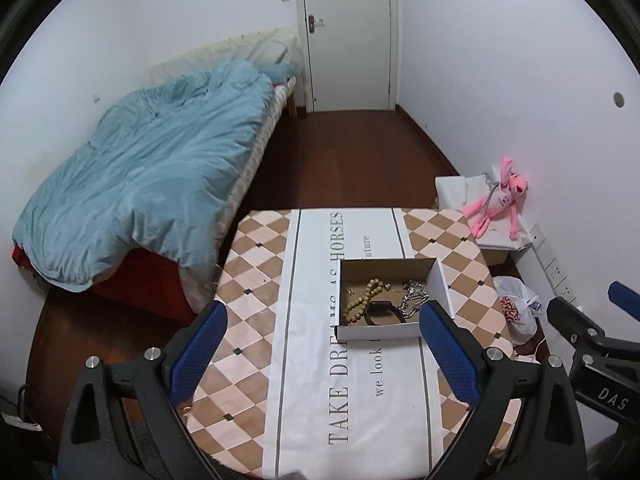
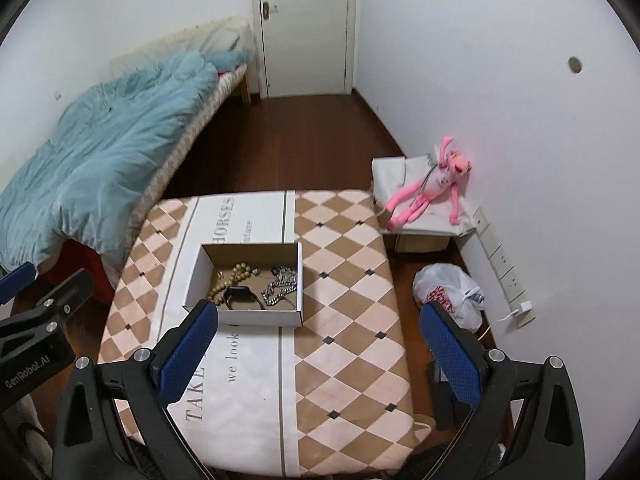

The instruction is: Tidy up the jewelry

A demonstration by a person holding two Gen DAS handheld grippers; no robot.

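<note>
The worktop (image 2: 352,280), covered in a tan-and-pink diamond cloth with a white lettered stripe, carries one open cardboard box (image 2: 244,318) toward its ten o'clock side.

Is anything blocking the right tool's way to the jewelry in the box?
Nothing visible. The right tool hangs open above bare tablecloth; the open cardboard box has no lid, so only its low front wall stands before the jewelry.

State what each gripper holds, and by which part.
Nothing is held: left gripper and right gripper are both open, above the table, short of the box.
</note>
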